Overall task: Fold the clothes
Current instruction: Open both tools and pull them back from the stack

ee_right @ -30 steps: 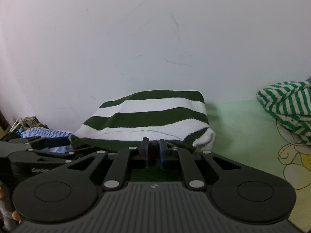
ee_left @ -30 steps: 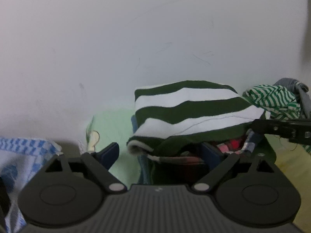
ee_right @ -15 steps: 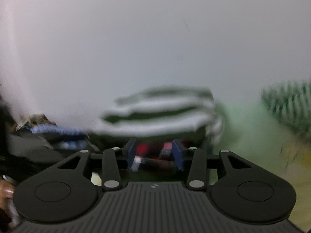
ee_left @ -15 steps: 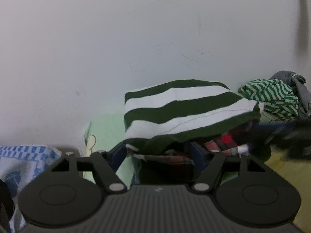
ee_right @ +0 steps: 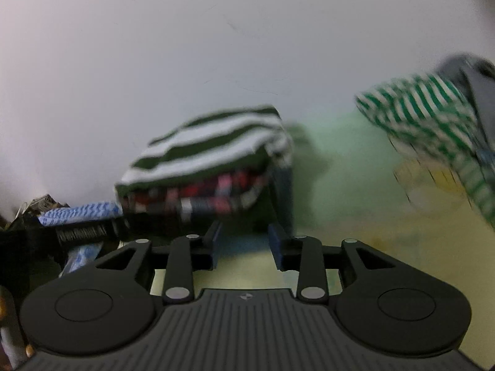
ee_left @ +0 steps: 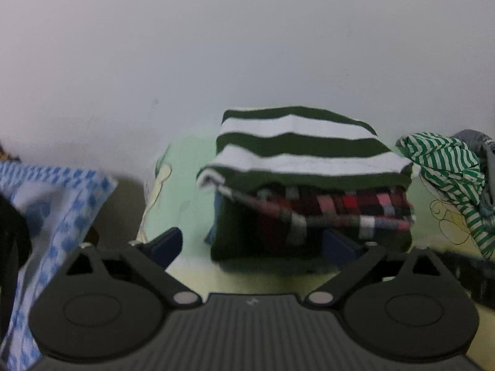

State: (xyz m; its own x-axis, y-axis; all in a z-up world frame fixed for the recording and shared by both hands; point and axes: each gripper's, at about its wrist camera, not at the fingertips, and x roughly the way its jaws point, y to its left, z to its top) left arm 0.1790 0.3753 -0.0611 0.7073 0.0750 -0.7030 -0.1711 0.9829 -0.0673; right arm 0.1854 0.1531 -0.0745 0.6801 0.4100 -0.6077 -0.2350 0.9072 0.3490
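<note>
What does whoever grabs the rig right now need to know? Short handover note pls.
Left gripper: jaws open, empty, facing the folded stack.
Right gripper: jaws open, empty, just in front of the stack.
Dark green and white striped top lies folded on the stack, over a red plaid garment.
Done: striped top folded and stacked, as far as can be seen.
Left: bright green striped garment and grey garment lie crumpled to the right, unfolded. Blue patterned cloth sits at left.

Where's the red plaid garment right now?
The red plaid garment sits in the folded stack directly under the dark green striped top, centre of both wrist views, left of the crumpled green striped shirt.
</note>
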